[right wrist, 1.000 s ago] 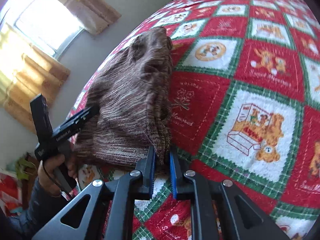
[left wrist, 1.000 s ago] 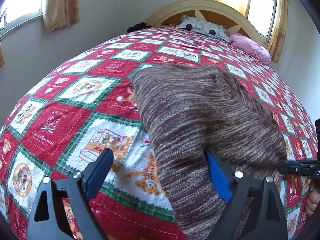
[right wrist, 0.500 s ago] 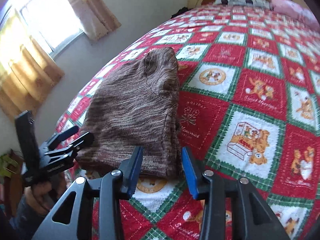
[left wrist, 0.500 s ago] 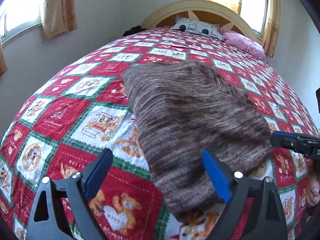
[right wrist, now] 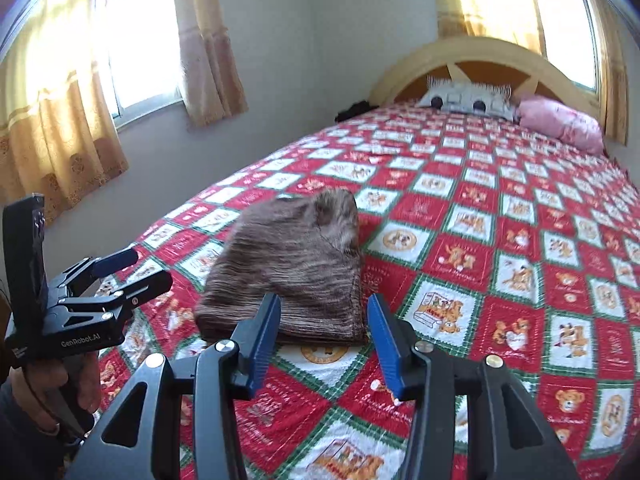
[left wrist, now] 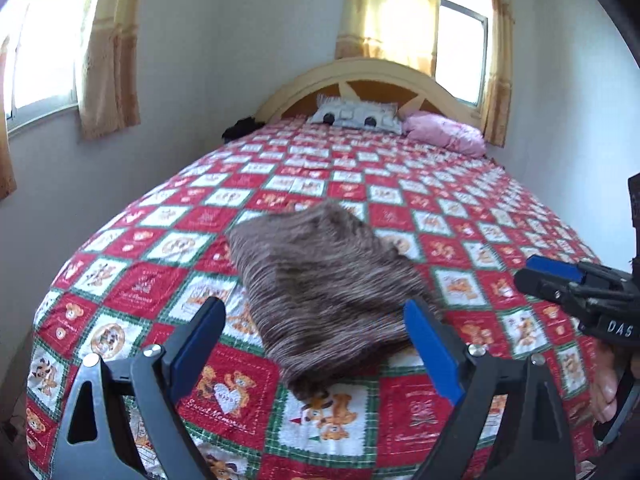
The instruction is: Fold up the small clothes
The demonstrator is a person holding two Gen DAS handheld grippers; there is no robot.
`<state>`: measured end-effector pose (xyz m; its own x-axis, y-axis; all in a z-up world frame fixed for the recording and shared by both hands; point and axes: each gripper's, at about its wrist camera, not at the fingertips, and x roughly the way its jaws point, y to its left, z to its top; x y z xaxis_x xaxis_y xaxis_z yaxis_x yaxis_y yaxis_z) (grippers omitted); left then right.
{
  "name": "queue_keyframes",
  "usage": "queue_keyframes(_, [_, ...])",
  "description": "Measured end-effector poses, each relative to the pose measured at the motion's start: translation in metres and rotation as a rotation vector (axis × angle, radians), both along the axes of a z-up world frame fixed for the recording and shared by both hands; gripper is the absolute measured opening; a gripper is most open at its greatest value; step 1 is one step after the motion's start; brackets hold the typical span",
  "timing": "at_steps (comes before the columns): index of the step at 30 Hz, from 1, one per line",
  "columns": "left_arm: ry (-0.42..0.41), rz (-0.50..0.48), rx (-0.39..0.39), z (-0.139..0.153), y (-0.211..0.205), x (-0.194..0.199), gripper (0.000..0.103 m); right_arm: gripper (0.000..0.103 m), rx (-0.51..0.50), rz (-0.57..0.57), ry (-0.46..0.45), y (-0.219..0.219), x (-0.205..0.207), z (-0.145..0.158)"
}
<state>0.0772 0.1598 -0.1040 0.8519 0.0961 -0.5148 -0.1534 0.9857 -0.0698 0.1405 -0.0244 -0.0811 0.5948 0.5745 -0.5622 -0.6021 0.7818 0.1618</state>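
A brown striped knit garment (left wrist: 320,276) lies folded on the red, white and green patchwork bedspread (left wrist: 460,208), near the foot of the bed; it also shows in the right wrist view (right wrist: 292,276). My left gripper (left wrist: 316,344) is open and empty, held back from the garment's near edge. My right gripper (right wrist: 324,332) is open and empty, also just short of the garment. Each gripper shows in the other's view: the right gripper (left wrist: 552,280) at the right, the left gripper (right wrist: 132,268) at the left.
A grey patterned pillow (left wrist: 356,116) and a pink pillow (left wrist: 444,134) lie by the curved wooden headboard (left wrist: 376,76). A dark item (left wrist: 240,128) sits at the bed's far left corner. Walls with curtained windows (right wrist: 132,48) run close along the left side.
My right gripper let go of the garment's edge and opened. Both grippers pulled back and rose away from the garment, which now lies alone on the bedspread.
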Motion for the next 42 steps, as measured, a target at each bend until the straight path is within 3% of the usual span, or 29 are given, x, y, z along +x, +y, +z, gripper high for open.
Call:
queue_keyframes(13, [-0.082,-0.025,-0.001,0.024,-0.012,-0.024,0.096,0.052,0.021,-0.019,-0.111,-0.011,-0.049,0.044])
queue_keyframes(42, [-0.091,-0.019,-0.006,0.029,-0.01,-0.031,0.096,0.054,0.028,-0.055,-0.139,-0.017,-0.069,0.046])
